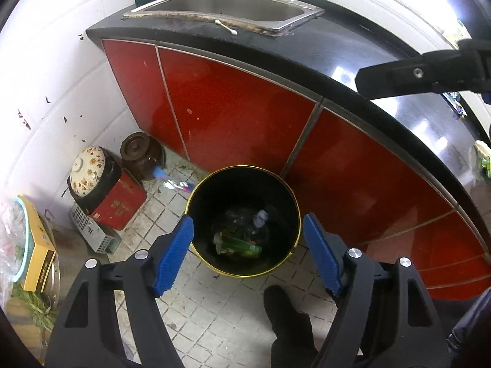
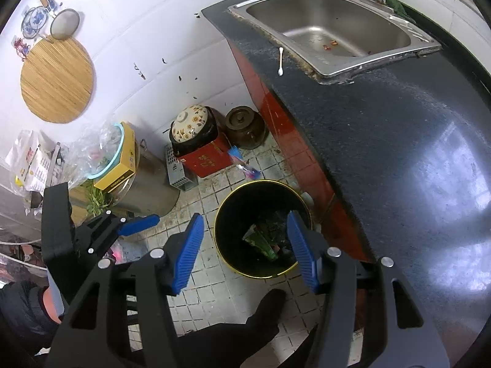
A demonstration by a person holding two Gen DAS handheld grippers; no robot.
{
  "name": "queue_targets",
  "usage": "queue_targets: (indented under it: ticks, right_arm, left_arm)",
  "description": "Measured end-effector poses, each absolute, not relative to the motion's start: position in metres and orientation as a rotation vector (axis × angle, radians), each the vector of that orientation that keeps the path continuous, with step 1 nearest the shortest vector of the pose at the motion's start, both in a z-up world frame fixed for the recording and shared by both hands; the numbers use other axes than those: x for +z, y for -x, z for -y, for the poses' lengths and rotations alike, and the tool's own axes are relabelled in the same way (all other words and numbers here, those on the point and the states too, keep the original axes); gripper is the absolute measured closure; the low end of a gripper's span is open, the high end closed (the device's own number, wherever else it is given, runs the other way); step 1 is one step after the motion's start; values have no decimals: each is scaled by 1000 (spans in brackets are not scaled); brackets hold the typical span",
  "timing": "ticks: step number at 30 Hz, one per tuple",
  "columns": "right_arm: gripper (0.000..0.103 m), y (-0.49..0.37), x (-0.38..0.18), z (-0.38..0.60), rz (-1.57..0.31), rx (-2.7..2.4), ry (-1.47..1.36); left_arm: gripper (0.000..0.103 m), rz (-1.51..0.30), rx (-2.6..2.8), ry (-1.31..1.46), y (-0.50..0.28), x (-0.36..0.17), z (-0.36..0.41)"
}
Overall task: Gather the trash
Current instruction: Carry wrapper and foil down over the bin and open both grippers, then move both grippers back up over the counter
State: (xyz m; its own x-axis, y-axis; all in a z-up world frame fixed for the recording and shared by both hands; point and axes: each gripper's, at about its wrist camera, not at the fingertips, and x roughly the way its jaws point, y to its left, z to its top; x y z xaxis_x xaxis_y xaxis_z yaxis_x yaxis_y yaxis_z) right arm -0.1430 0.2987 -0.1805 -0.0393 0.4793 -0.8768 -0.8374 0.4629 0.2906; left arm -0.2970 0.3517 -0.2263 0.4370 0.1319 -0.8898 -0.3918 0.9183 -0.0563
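A black trash bin with a gold rim [image 1: 196,196] stands on the tiled floor by the red cabinets; it also shows in the right wrist view [image 2: 224,211]. Inside lie a green wrapper [image 1: 242,245] and crumpled clear plastic. My left gripper [image 1: 247,245] is open and empty above the bin. My right gripper [image 2: 244,248] is open and empty above the bin too. A cotton swab [image 2: 280,61] lies on the dark countertop [image 2: 383,141] by the sink [image 2: 331,27]; it also shows in the left wrist view [image 1: 225,27]. A blue-pink wrapper [image 2: 244,162] lies on the floor behind the bin.
A brown jar [image 2: 244,125], a flowered-lid pot on a red box [image 2: 196,132], a grey basket [image 2: 178,168] and a steel pot [image 2: 147,184] crowd the floor corner. A person's dark shoe [image 2: 264,316] stands before the bin. More wrappers [image 1: 481,156] lie on the counter's right end.
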Motion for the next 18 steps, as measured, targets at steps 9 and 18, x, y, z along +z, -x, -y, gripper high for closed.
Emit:
queue_targets:
  ticks: [9, 18]
  right_arm:
    - [23, 122, -143, -249, -1115, 1071, 325]
    - [15, 47, -75, -63, -947, 737, 169]
  left_arm:
    - [8, -1055, 336, 186, 277, -201, -330]
    - [7, -969, 96, -16, 191, -144, -240]
